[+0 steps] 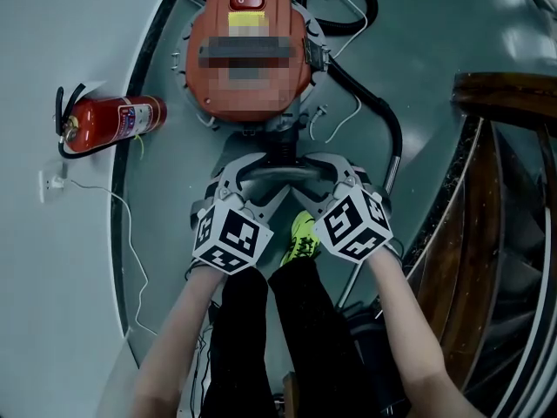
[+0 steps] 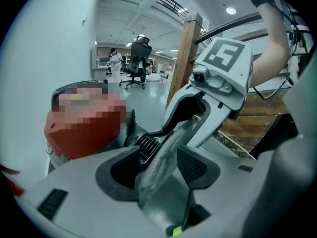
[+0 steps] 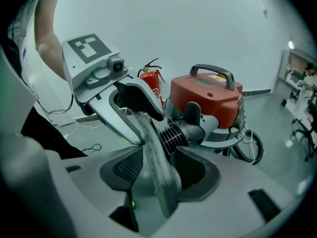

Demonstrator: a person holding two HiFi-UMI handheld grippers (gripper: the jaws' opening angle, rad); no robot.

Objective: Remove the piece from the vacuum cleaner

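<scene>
Both jaws wide apart: left gripper [image 2: 158, 165], right gripper [image 3: 161, 170] | fuzzy grey curved strip [image 2: 171, 148] loose between | red vacuum cleaner [image 3: 205, 95]

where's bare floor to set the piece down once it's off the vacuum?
Most room: bare floor right of the black hose, up to the wooden stair. Smaller patch between the fire extinguisher and the left gripper. Crowded around the vacuum cleaner: hose loops and white cords.

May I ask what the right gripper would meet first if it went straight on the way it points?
The grey strip between its open jaws, then probably the left gripper facing it; depth unclear.
</scene>
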